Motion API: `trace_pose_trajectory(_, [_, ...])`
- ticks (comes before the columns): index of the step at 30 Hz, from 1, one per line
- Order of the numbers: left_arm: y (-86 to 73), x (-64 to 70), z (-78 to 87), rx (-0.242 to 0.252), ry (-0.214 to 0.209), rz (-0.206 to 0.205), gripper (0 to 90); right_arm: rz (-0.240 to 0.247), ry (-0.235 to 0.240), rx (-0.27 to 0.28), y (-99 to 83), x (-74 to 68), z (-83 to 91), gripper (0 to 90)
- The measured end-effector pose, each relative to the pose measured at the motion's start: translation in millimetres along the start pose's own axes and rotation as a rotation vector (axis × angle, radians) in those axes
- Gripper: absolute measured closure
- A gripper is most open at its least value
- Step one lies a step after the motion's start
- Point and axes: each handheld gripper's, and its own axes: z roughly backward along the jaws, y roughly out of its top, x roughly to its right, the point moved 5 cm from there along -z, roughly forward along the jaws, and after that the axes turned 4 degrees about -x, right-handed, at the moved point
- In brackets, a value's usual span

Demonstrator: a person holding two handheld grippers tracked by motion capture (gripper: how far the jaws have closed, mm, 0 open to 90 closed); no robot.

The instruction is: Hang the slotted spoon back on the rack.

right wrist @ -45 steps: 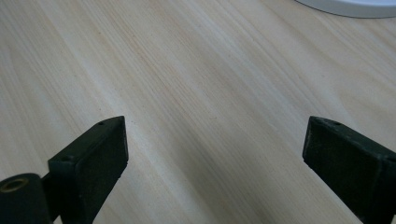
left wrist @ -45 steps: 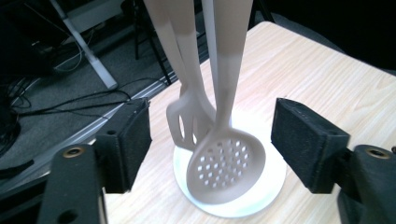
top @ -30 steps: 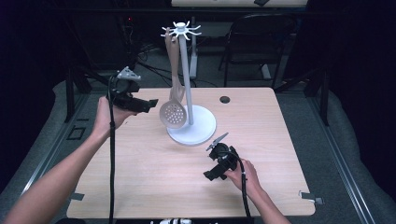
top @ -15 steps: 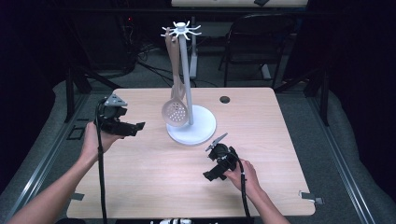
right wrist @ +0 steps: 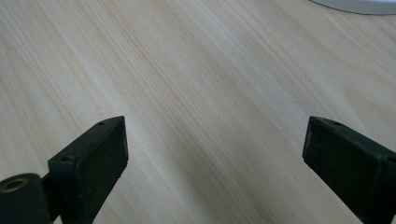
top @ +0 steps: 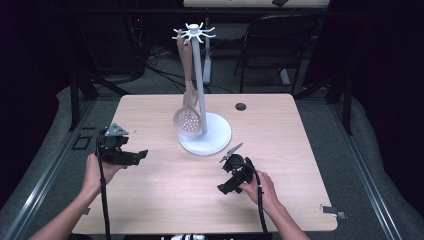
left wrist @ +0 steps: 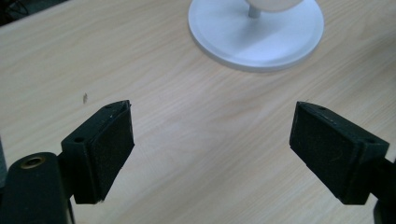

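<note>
Overhead, the high view shows a light wooden table (top: 165,200) with a white stand (top: 205,135) set near its middle, a round base under a tall pole topped by a ring of hooks. A slotted spoon (top: 187,120) hangs from one hook, its perforated bowl low beside the pole and just above the base. The left gripper (top: 137,156) is held over the table's left edge, well apart from the stand, its jaws pointing toward the middle. The right gripper (top: 223,189) sits low over the table, near the front of the base but not touching it. Next, the left gripper view looks along the left gripper (left wrist: 212,149) with its jaws spread wide and nothing between them, bare wood below and the stand's base (left wrist: 257,35) ahead. Lastly, the right gripper view shows the right gripper (right wrist: 215,163) also spread wide over bare wood, with a sliver of the base (right wrist: 359,5) at the top right corner.
</note>
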Motion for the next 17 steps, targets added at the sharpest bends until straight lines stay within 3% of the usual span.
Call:
trace_pose_trajectory(8, [-32.2,0.8,-12.3,-0.034,-0.018,0.043,13.0,-0.001,0.003,0.002,0.2,-0.7,-2.6,6.4])
trace_pose_trajectory(13, [-40.9,0.9,-16.2,-0.034,-0.035,0.075,11.2,-0.005,0.002,0.008,0.0,-0.6,-3.1,6.4])
trace_pose_trajectory(17, [-45.8,-2.1,-24.1,-0.044,-0.031,0.077,7.8,-0.006,-0.003,0.01,-0.5,0.9,-1.2,6.3])
